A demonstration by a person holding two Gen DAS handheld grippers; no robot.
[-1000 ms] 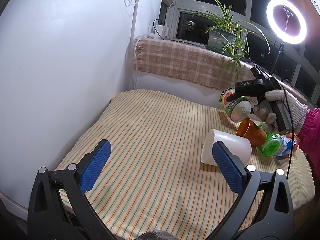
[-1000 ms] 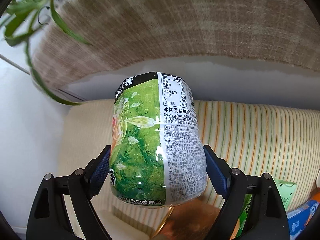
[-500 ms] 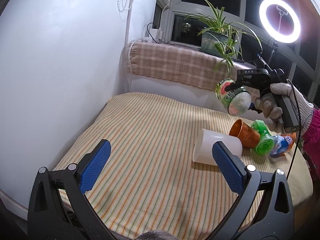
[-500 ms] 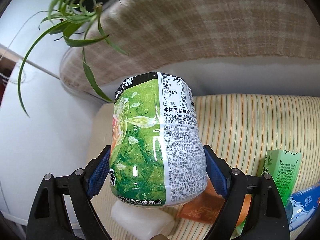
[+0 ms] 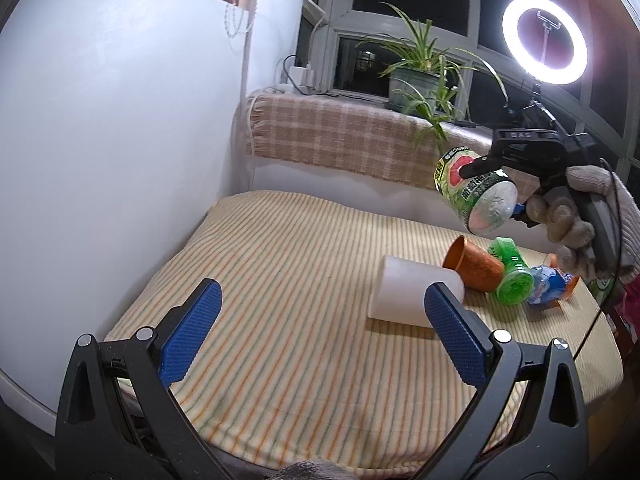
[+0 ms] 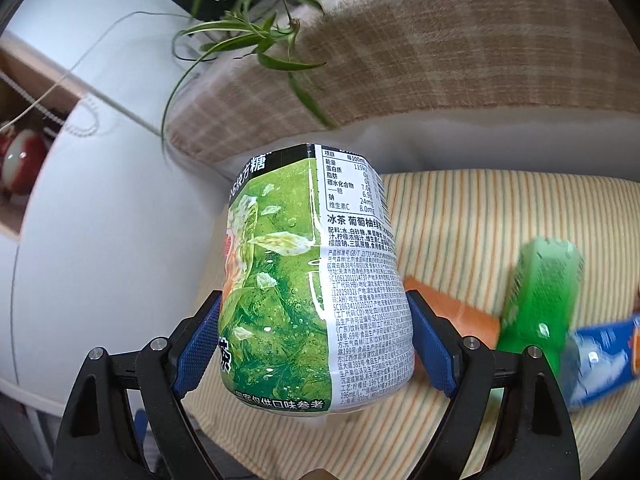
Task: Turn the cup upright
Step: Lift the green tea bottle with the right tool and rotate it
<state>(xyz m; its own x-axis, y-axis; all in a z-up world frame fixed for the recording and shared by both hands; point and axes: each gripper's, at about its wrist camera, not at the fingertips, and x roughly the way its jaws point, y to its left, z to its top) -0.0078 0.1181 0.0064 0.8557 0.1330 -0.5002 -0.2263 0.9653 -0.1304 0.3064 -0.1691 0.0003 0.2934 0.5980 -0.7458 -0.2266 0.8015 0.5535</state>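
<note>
My right gripper [image 6: 314,344] is shut on a green-labelled cup [image 6: 316,280] with printed text, held in the air above the striped tablecloth [image 5: 288,280]. In the left wrist view the same cup [image 5: 476,196] hangs tilted in the right gripper [image 5: 490,186] at the far right, its pale bottom facing me. My left gripper [image 5: 320,332] is open and empty, low over the near side of the table. A white cup [image 5: 408,292] lies on its side just beyond the left gripper's right finger [image 5: 456,340].
A copper cup [image 5: 472,260], a green cup [image 5: 512,276] and a blue packet [image 5: 548,284] lie on their sides at the right. They also show in the right wrist view, the green cup [image 6: 536,296] blurred. A white wall [image 5: 100,160], checked cloth ledge [image 5: 340,136], plant [image 5: 420,76] and ring light [image 5: 544,40] stand behind.
My right gripper has lifted the green-labelled cup higher off the table and carried it slightly right. The left gripper has stayed open and has drawn back a little.
</note>
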